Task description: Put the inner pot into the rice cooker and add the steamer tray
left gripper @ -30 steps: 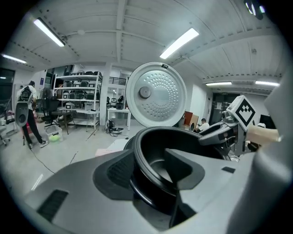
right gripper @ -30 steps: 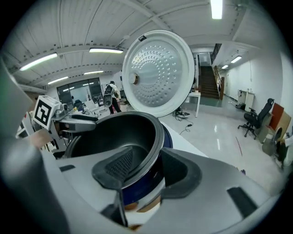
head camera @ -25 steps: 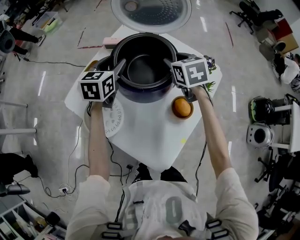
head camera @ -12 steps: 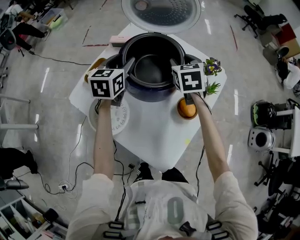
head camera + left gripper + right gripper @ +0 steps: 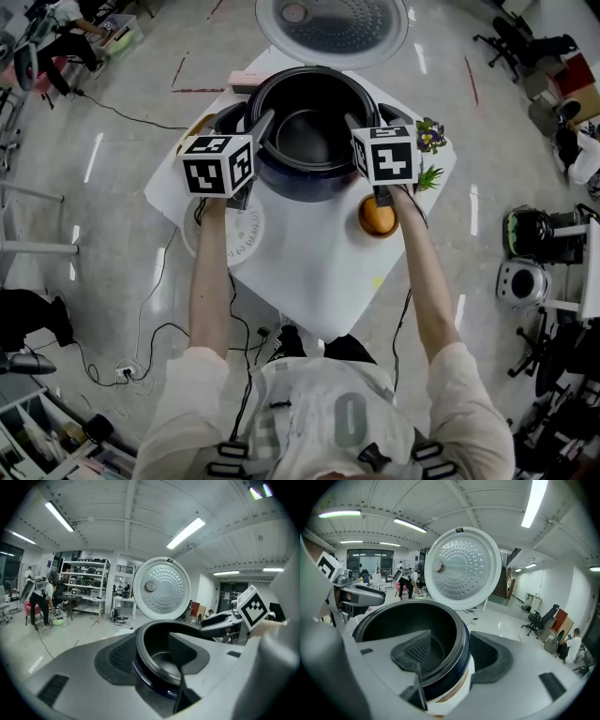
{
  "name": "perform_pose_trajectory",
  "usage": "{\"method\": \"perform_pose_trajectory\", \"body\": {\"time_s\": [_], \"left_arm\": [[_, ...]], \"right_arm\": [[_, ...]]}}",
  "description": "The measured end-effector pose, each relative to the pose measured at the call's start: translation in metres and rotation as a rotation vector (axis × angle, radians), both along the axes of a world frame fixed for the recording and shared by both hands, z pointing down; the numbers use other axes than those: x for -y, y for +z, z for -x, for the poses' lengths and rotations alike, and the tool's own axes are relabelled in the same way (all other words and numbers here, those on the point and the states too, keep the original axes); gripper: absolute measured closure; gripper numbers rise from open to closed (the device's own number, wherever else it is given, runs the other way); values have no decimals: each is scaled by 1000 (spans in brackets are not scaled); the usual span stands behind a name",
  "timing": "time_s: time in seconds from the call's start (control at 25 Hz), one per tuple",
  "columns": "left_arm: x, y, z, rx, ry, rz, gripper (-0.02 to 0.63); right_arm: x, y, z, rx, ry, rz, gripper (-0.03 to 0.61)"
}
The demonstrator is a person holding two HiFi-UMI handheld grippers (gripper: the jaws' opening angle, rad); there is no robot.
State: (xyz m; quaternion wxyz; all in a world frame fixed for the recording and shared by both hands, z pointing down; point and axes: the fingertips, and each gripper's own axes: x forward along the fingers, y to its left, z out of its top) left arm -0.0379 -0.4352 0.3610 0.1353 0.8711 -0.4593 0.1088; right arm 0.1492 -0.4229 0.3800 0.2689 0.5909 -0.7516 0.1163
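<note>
White table (image 5: pixel 309 272), workshop floor all round. Left gripper (image 5: pixel 152 656): jaws apart, astride the rim of the inner pot (image 5: pixel 314 141), not pressing. The pot is seated in the rice cooker (image 5: pixel 314 183). Right gripper (image 5: pixel 452 653): jaws have just been opening, rim loose between them. Both forearms outstretched, grippers tilted down. Count: one pot, one cooker, one steamer tray (image 5: pixel 246 234) under the left forearm.

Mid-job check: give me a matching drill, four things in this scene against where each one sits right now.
1 black metal inner pot
2 white round perforated steamer tray
3 round orange fruit
4 round silver perforated lid

A on the white table near the left claw
B raised open behind the dark blue rice cooker
C inside that cooker
D beside the right claw

Pairs: 1-C, 2-A, 3-D, 4-B.
</note>
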Motion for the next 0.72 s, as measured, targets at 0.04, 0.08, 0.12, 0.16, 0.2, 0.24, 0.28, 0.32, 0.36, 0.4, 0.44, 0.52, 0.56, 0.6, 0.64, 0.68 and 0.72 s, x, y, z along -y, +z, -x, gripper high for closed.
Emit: {"method": "perform_pose_trajectory", "body": {"time_s": [0.04, 0.08, 0.12, 0.16, 0.2, 0.24, 0.28, 0.32, 0.36, 0.4, 0.44, 0.52, 0.56, 0.6, 0.64, 0.68, 0.72], "left_arm": [[-2, -7, 2, -3, -8, -15, 391], [-5, -14, 5, -7, -17, -32, 391], [-8, -23, 8, -14, -27, -50, 391], [-11, -32, 11, -21, -36, -68, 391], [-15, -41, 15, -29, -45, -87, 391], [-20, -51, 20, -35, -53, -107, 391], [-25, -60, 27, -39, -61, -127, 391], [-31, -69, 35, -41, -69, -146, 391], [-39, -77, 45, -42, -78, -163, 391], [-47, -83, 54, -42, -88, -177, 391], [-57, -88, 64, -39, -100, -188, 391], [-76, -94, 82, -23, -128, -202, 391], [-83, -94, 90, -11, -142, -205, 391], [-87, -91, 98, 4, -155, -205, 391], [-89, -85, 108, 23, -167, -195, 391], [-90, -75, 118, 42, -181, -176, 391], [-91, -63, 129, 60, -195, -148, 391]], "right_arm": [[-2, -7, 1, 5, -6, -15, 324], [-5, -16, 3, 10, -14, -32, 324], [-8, -25, 5, 14, -24, -50, 324], [-12, -34, 7, 18, -35, -69, 324], [-16, -44, 11, 20, -48, -90, 324], [-21, -54, 17, 23, -62, -111, 324], [-26, -64, 25, 28, -79, -131, 324], [-32, -74, 34, 34, -98, -151, 324], [-38, -83, 44, 42, -116, -170, 324], [-45, -92, 55, 53, -133, -188, 324], [-53, -99, 65, 64, -150, -204, 324], [-71, -112, 83, 92, -188, -234, 325], [-79, -118, 91, 107, -209, -250, 324], [-85, -123, 101, 125, -232, -264, 325], [-90, -126, 112, 142, -258, -273, 325], [-94, -126, 124, 156, -284, -275, 325], [-97, -125, 137, 162, -308, -270, 324]]}}
